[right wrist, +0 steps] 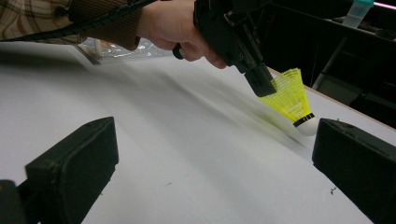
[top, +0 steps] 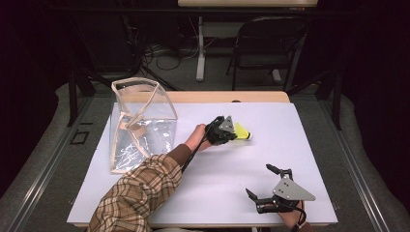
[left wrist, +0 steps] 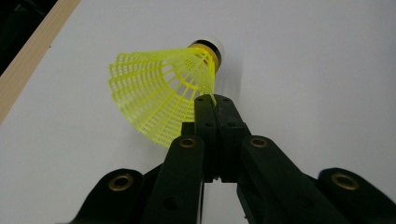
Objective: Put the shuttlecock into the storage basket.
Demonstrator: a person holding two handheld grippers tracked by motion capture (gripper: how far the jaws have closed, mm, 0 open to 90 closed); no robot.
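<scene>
Nearest to us, the right gripper sits low over the front right part of the white table, jaws spread wide with nothing between them; in the right gripper view its two black pads stand well apart at the frame edges over bare table. Mid-table, our left hand reaches in from a plaid sleeve and holds the left gripper. Its jaws are pressed together on the rim of the yellow shuttlecock, pinching the mesh skirt. The shuttlecock lies roughly centre of the table, slightly right, skirt toward the gripper, white cork tip pointing away and resting on or just at the surface; we can't tell which. Left of the hand, a clear plastic bag with beige trim stands open on the table's left side, well apart from the shuttlecock. Beyond the far edge we see a dark folding chair and floor cables.
</scene>
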